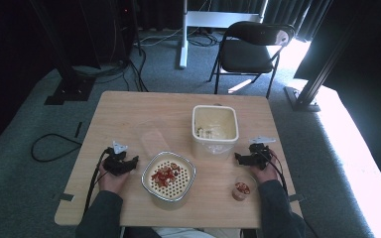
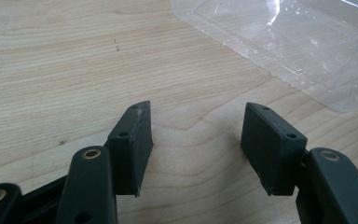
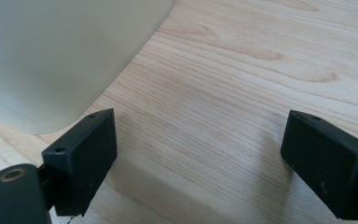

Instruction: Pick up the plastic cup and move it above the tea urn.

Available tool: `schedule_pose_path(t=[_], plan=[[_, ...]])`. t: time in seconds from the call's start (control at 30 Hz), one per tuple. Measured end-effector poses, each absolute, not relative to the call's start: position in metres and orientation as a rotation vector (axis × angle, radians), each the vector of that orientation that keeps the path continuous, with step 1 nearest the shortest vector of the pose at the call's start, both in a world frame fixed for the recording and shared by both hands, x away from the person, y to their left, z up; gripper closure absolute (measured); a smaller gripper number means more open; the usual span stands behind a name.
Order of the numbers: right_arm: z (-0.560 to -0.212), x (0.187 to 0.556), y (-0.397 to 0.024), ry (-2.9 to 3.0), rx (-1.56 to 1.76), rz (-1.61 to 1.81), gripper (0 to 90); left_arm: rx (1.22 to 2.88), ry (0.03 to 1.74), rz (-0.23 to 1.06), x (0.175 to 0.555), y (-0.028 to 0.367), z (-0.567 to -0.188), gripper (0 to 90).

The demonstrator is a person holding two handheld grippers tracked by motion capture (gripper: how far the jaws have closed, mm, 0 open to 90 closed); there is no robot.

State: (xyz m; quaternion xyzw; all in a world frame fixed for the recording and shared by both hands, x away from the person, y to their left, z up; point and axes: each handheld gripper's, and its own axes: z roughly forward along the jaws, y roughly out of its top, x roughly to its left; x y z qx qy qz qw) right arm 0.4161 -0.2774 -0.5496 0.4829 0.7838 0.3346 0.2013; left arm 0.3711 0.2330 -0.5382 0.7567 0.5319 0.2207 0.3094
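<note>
Small cup's (image 1: 242, 188) reddish contents too small to identify.

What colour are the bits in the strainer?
Mostly red, on the cream perforated strainer; clearest in the high view.

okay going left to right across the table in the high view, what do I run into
left tool → strainer bowl with red pieces → cream tub → small cup → right tool. The clear lid overlaps the bowl's span, so it is left out.

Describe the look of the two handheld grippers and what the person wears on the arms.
Both the left gripper and the right gripper are black, each topped by a grey three-cornered plate and trailing a black cable. Their jaws end in blocky black pads with small holes, on arms with brass-coloured pivots. The sleeves are dark grey-green.
</note>
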Motion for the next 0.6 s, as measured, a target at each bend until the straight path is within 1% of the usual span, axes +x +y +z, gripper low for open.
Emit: schedule_pose_path(t=[0.03, 0.13, 0.23, 0.33, 0.37, 0.4, 0.5, 0.6], plan=[[-0.55, 0.416, -0.277, 2.19, 1.348, 0.934, 10.1, 1.996, 1.407, 0.578, 0.371, 0.233, -0.536, 46.7], [-0.55, 0.416, -0.278, 2.19, 1.349, 0.934, 10.0, 1.933, 1.373, 0.583, 0.367, 0.233, -0.521, 45.2], [-0.55, 0.416, -0.278, 2.188, 1.35, 0.934, 10.1, 1.897, 1.352, 0.574, 0.367, 0.23, -0.505, 39.0], [-0.55, 0.416, -0.278, 2.186, 1.352, 0.932, 10.1, 1.884, 1.316, 0.575, 0.368, 0.224, -0.492, 35.7], [-0.55, 0.415, -0.278, 2.186, 1.353, 0.932, 10.1, 1.884, 1.316, 0.575, 0.368, 0.224, -0.492, 32.7], [-0.55, 0.415, -0.278, 2.185, 1.354, 0.932, 10.1, 1.885, 1.301, 0.531, 0.371, 0.217, -0.488, 29.6], [-0.55, 0.415, -0.278, 2.185, 1.355, 0.931, 10.1, 1.898, 1.276, 0.522, 0.373, 0.204, -0.486, 27.6], [-0.55, 0.415, -0.278, 2.183, 1.357, 0.931, 10.1, 1.929, 1.29, 0.502, 0.377, 0.193, -0.493, 25.8]])
